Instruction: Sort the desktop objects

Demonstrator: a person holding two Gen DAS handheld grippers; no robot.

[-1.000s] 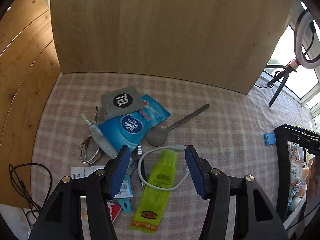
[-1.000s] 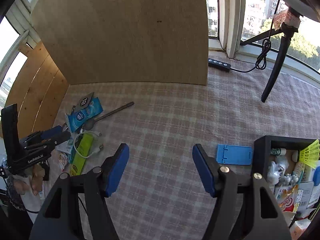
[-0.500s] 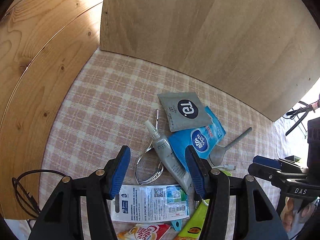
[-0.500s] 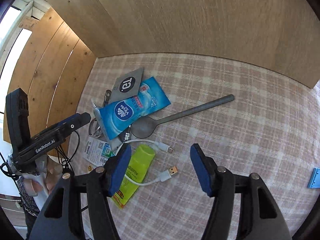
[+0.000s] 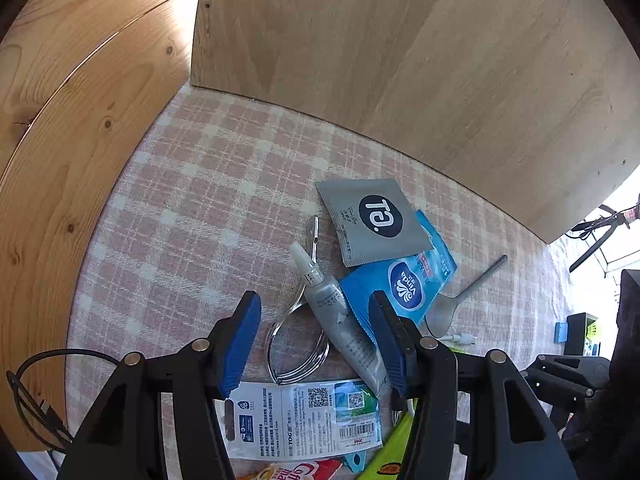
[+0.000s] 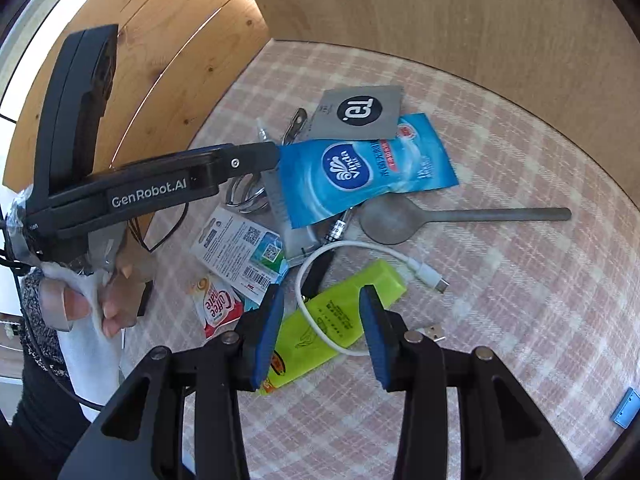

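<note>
1. Under my right gripper [image 6: 322, 322] lies the yellow-green tube [image 6: 340, 316], flat on the checked tablecloth [image 6: 500, 320] at the near edge of the clutter. The jaws are closing with the tube's upper half between them; the pads do not press on it yet as far as I can see.
2. I judge the tube light and soft-walled, so it will dent under a hard squeeze. I would take it across its width near the middle.
3. A white USB cable [image 6: 384, 258] loops over the tube, and I expect it to drag along or snag if the jaws catch it.
4. My left gripper [image 5: 316, 338] hangs with its jaws apart over the grey glue tube [image 5: 340, 320] and the metal ring clip [image 5: 298, 354]. Nothing is gripped; the right-hand pad sits close to the tube's side.
5. That glue tube looks slim and slick with a stiff nozzle; its flat body is the place to pinch.
6. Beside it, the blue tissue pack [image 6: 360, 172] and the grey sachet [image 6: 358, 114] on top of it are soft and light, best taken by an edge. The spoon [image 6: 440, 216] is rigid; its handle lies clear of the pile.
</note>
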